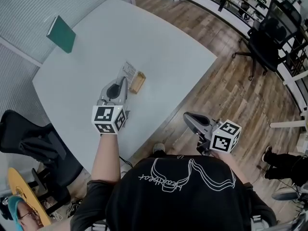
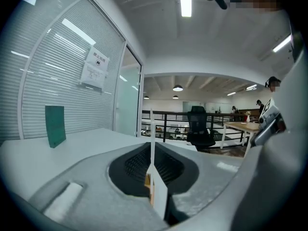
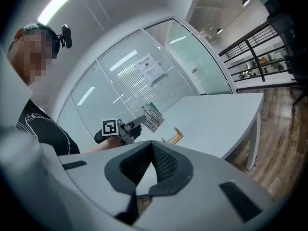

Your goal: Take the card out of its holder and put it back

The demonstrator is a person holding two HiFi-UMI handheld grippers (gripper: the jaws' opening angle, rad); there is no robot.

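My left gripper (image 1: 123,82) is shut on a white printed card (image 1: 128,70) and holds it just above the white table (image 1: 163,52). The small wooden card holder (image 1: 137,82) lies on the table right beside the card, to its right. In the left gripper view the card (image 2: 152,138) stands edge-on, pinched between the jaws. The right gripper view shows the card (image 3: 152,117) held in the left gripper (image 3: 137,125), with the holder (image 3: 174,136) below it. My right gripper (image 1: 188,115) hangs off the table's near right edge, over the floor, shut with nothing in it.
A green book (image 1: 61,33) lies at the table's far left corner and shows as an upright green slab (image 2: 55,125) in the left gripper view. A black office chair (image 1: 267,42) stands on the wooden floor at the far right, and another dark chair (image 1: 29,146) by the table's near left.
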